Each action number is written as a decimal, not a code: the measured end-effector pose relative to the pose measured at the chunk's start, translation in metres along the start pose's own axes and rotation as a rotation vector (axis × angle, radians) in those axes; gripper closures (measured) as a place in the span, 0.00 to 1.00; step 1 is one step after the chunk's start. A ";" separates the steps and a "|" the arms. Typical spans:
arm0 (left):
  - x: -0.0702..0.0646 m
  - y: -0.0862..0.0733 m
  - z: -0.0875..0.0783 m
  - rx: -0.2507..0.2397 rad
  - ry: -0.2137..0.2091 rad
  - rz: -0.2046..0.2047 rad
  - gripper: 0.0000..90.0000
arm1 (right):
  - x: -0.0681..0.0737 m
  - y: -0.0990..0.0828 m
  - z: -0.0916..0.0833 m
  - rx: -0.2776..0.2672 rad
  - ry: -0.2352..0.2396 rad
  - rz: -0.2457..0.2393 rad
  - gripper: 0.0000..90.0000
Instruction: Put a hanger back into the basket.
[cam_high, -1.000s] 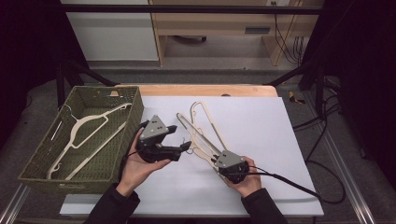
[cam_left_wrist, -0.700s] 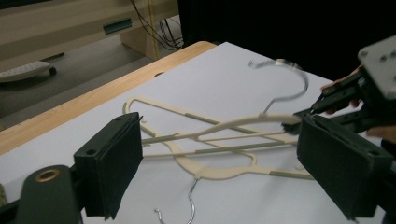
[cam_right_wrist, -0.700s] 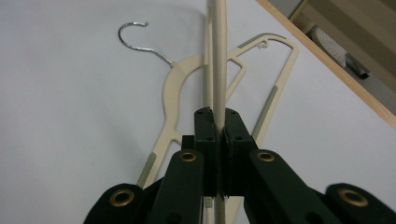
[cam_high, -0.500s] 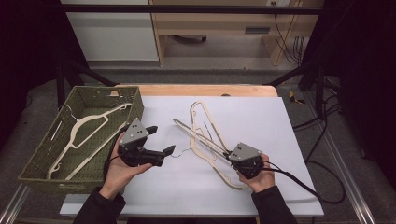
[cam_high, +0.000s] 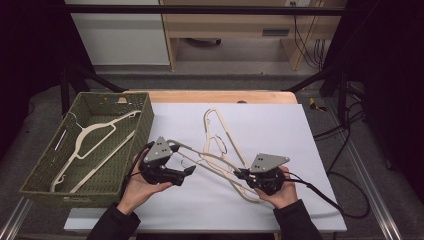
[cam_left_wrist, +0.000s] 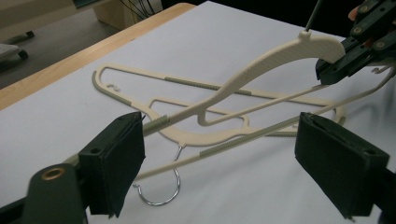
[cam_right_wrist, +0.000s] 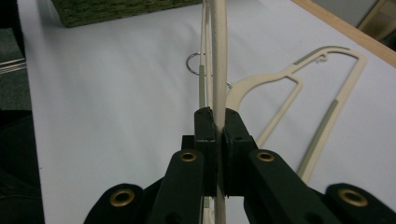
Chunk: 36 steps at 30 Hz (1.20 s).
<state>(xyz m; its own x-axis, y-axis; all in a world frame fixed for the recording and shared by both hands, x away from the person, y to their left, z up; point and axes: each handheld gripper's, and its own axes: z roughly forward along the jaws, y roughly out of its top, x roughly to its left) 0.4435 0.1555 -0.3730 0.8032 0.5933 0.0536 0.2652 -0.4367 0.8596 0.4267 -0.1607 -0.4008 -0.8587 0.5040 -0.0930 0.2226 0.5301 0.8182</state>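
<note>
From above, the wicker basket at the table's left edge holds one cream hanger; the left gripper (jaws just widening) gapes around a lifted hanger, which the right gripper clamps near the front edge.

Matt cream plastic hanger with a shiny metal hook; woven green basket.

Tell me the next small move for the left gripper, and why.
Probably close the left gripper on the raised hanger. Its jaws, which have just closed in a little, stand open with the hanger's near arm beside one pad, not pressed. The right gripper clamps the far end alone, so a second grip would likely steady it.
</note>
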 end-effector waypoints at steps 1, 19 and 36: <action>-0.001 0.000 0.002 0.010 -0.002 0.013 0.19 | 0.001 0.001 0.001 0.003 0.017 -0.001 0.97; -0.006 -0.006 0.021 0.149 -0.160 0.089 0.65 | 0.014 0.006 0.007 0.023 0.192 -0.020 0.97; -0.014 -0.007 0.021 0.221 -0.213 0.150 0.87 | 0.010 0.005 0.008 0.029 0.158 0.009 0.91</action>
<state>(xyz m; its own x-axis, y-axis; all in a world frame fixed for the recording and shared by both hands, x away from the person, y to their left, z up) 0.4413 0.1358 -0.3903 0.9292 0.3671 0.0437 0.2262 -0.6581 0.7182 0.4234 -0.1473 -0.4023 -0.9180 0.3966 0.0064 0.2419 0.5470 0.8014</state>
